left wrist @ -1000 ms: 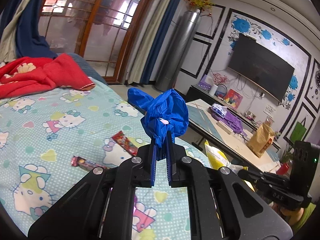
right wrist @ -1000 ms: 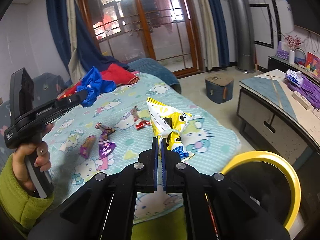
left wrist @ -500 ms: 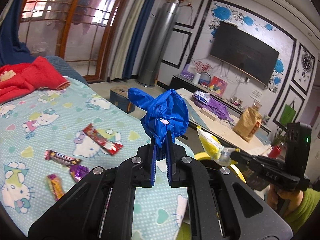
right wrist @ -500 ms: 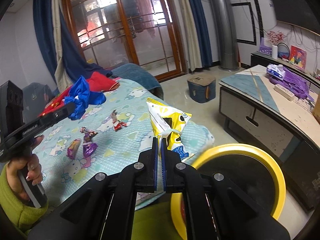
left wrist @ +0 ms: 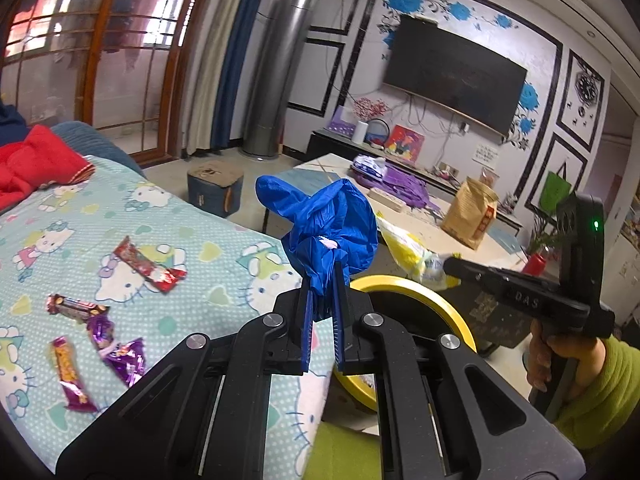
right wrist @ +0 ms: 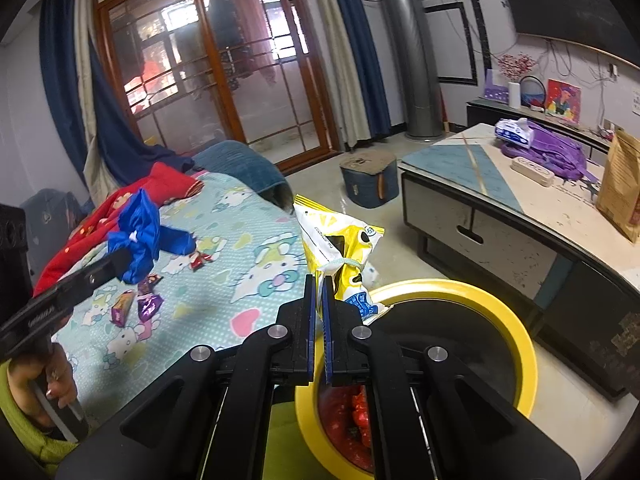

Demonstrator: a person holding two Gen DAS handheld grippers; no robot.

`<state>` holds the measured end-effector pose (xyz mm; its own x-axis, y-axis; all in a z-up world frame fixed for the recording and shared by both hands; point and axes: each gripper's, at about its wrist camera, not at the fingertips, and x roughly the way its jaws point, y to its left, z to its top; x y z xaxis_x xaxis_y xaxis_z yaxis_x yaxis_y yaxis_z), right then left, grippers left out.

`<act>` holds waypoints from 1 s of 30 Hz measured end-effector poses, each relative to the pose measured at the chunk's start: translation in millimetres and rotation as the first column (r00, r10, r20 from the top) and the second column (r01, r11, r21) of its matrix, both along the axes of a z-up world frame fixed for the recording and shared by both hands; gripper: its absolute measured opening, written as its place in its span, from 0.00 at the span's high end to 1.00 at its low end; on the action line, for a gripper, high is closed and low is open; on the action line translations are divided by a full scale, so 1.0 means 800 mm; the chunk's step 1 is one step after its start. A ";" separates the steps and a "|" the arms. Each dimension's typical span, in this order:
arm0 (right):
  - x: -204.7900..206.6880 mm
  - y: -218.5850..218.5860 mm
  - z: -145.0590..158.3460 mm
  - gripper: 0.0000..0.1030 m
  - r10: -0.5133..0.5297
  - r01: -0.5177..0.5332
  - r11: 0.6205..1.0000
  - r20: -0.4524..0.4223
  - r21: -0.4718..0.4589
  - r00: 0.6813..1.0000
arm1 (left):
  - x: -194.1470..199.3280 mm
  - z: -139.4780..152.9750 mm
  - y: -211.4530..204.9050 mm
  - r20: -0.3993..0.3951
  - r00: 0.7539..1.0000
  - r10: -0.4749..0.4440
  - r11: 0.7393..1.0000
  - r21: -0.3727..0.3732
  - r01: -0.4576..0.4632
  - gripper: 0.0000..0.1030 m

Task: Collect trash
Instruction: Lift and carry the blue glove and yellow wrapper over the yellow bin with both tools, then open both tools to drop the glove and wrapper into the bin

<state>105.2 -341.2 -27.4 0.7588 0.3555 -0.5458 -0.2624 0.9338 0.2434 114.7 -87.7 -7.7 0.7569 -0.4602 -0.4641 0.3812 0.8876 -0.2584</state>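
Note:
My left gripper (left wrist: 322,280) is shut on a crumpled blue plastic bag (left wrist: 328,224), held in the air over the bed's edge. My right gripper (right wrist: 319,286) is shut on a yellow and white snack bag (right wrist: 340,244), held above the near rim of a yellow-rimmed bin (right wrist: 516,328) that has red trash inside. In the left wrist view the right gripper (left wrist: 450,266) and the snack bag (left wrist: 408,250) hang over the same bin (left wrist: 400,282). In the right wrist view the left gripper (right wrist: 120,258) with the blue bag (right wrist: 140,236) is at the left. Several candy wrappers (left wrist: 148,268) lie on the bed sheet.
A bed with a cartoon-cat sheet (left wrist: 200,236) fills the left, with a red blanket (left wrist: 36,160) at its far end. A low coffee table (right wrist: 500,208) carries a brown paper bag (left wrist: 472,216) and purple items. A small blue stool (right wrist: 370,178) stands on the floor.
Both grippers have swung from over the bed toward the yellow bin, each keeping hold of its bag. The bin now lies under the snack bag and close to the blue bag.

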 end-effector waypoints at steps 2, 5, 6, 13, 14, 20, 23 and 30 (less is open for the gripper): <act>-0.001 -0.005 0.000 0.97 -0.011 0.011 1.000 0.000 0.002 1.000 | -0.002 -0.002 -0.008 -0.001 1.000 -0.015 1.000 0.008 0.015 0.96; -0.003 -0.013 -0.001 0.97 -0.031 0.031 1.000 0.001 -0.003 1.000 | -0.004 -0.005 -0.021 -0.004 0.999 -0.039 0.999 0.023 0.039 0.96; -0.004 -0.015 -0.002 0.97 -0.039 0.039 0.999 0.002 -0.007 0.999 | -0.005 -0.007 -0.025 -0.006 0.999 -0.048 0.998 0.027 0.048 0.96; -0.005 -0.035 -0.011 0.97 -0.077 0.077 0.997 -0.017 -0.006 0.997 | -0.004 -0.020 -0.053 -0.031 0.995 -0.099 0.993 0.055 0.101 0.96; -0.005 -0.037 -0.012 0.97 -0.081 0.081 0.997 -0.021 -0.005 0.997 | -0.004 -0.022 -0.056 -0.034 0.994 -0.106 0.992 0.058 0.108 0.96; -0.006 -0.050 -0.021 0.97 -0.099 0.099 0.995 -0.041 -0.002 0.994 | -0.005 -0.032 -0.078 -0.055 0.987 -0.152 0.984 0.082 0.157 0.96; -0.005 -0.056 -0.025 0.97 -0.108 0.108 0.994 -0.052 0.001 0.993 | -0.006 -0.037 -0.090 -0.065 0.982 -0.176 0.979 0.096 0.182 0.96; -0.002 -0.070 -0.038 0.97 -0.123 0.124 0.992 -0.096 0.006 0.988 | -0.009 -0.052 -0.112 -0.095 0.970 -0.222 0.966 0.116 0.232 0.96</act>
<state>103.5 -397.0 -58.1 0.7421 0.2688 -0.6140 -0.1199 0.9545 0.2729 107.9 -177.6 -49.4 0.5968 -0.5502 -0.5841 0.5591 0.8072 -0.1891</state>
